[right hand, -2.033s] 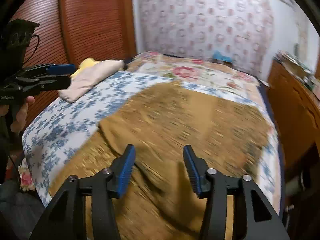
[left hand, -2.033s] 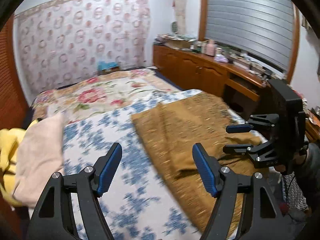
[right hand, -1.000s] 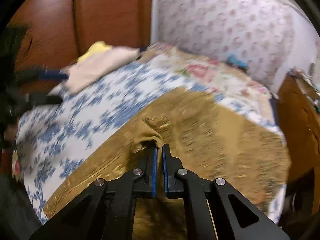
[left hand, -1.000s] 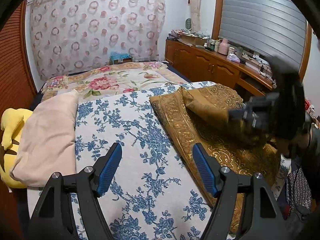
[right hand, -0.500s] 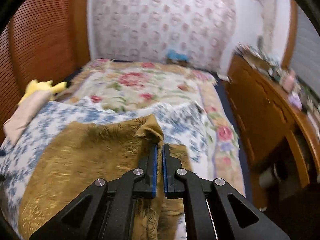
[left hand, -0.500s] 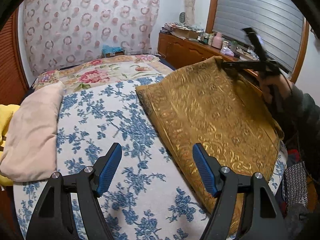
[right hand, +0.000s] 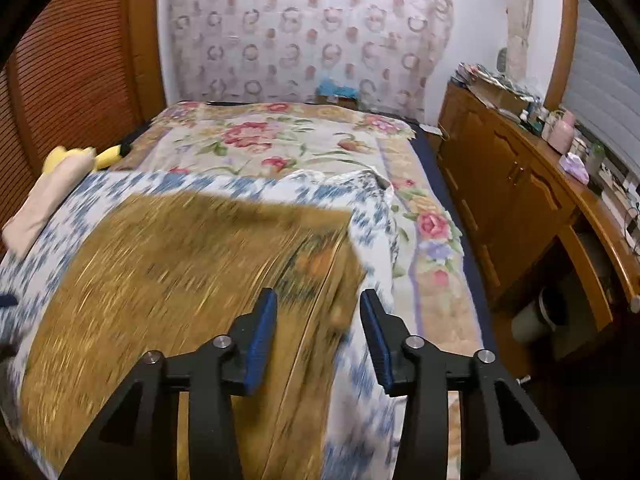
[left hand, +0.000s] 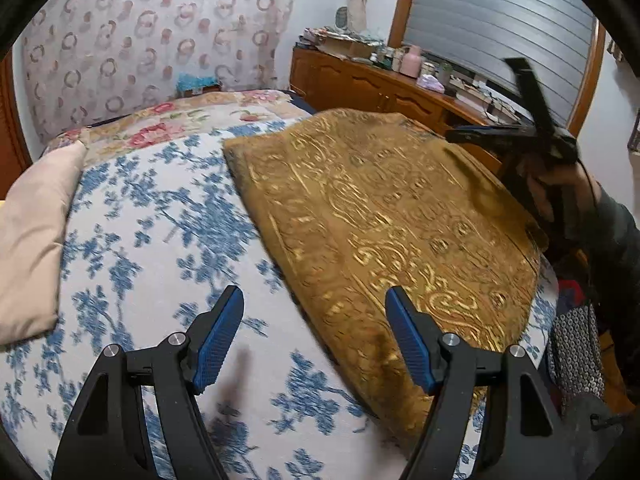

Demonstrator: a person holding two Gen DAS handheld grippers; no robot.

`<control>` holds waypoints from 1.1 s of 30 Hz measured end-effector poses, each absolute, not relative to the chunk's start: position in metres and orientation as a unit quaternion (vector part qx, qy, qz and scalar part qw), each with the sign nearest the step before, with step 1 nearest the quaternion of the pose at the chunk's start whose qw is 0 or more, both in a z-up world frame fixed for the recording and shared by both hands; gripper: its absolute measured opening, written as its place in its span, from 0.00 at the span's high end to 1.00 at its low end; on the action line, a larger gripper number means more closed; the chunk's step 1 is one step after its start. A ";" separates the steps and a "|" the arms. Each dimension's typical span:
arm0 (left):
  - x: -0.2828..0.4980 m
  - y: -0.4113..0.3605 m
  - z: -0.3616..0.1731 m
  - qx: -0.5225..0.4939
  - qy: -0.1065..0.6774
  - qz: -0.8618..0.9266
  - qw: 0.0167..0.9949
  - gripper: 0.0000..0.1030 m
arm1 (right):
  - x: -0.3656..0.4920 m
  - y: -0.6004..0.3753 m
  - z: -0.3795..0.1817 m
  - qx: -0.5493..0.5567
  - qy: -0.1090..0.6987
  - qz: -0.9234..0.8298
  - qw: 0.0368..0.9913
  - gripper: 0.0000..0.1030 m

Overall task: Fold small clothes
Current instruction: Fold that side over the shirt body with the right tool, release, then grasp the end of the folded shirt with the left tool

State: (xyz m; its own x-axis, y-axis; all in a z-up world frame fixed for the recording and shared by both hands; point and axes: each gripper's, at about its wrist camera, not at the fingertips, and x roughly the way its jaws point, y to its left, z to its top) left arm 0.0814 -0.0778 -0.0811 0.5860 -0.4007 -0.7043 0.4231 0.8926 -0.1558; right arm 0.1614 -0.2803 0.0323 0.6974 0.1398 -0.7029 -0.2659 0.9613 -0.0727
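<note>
The gold-brown cloth [left hand: 380, 216] has shiny woven patterning (brocade-like), lying on a matt floral cotton bedspread [left hand: 160, 216].

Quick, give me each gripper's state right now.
Left gripper: open, holding nothing, above the bedspread.
Right gripper: open, its jaws have just been opening; the gold cloth lies below, not pinched.

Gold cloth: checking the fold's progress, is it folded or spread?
Folded: the gold cloth lies doubled, layered edges stacked along its right side.
</note>
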 end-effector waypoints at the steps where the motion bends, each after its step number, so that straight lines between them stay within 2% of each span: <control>1: 0.080 -0.079 -0.083 0.015 0.394 -0.233 0.889 0.28 | 0.149 -0.282 0.031 -0.087 0.371 0.115 0.917 0.56; 10: 0.062 -0.087 -0.094 0.025 0.411 -0.245 0.878 0.28 | 0.065 -0.282 0.024 -0.105 0.363 0.154 0.913 0.56; 18: 0.047 -0.090 -0.102 0.043 0.422 -0.250 0.870 0.28 | 0.048 -0.279 0.022 -0.118 0.365 0.180 0.906 0.56; 27: 0.039 -0.096 -0.107 0.051 0.431 -0.262 0.862 0.33 | 0.040 -0.280 0.020 -0.119 0.374 0.208 0.896 0.56; 30: 0.036 -0.097 -0.107 0.053 0.433 -0.272 0.858 0.37 | 0.040 -0.279 0.015 -0.122 0.384 0.214 0.890 0.50; 33: 0.030 -0.099 -0.106 0.052 0.434 -0.284 0.853 0.49 | 0.037 -0.282 0.014 -0.123 0.387 0.216 0.888 0.46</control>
State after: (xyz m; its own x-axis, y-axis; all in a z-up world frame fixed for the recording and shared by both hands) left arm 0.0301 -0.0985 -0.1063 0.4620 -0.4396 -0.7703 0.5298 0.8333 -0.1578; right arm 0.0367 -0.2823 0.0136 0.6072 0.2882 -0.7404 -0.4784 0.8766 -0.0511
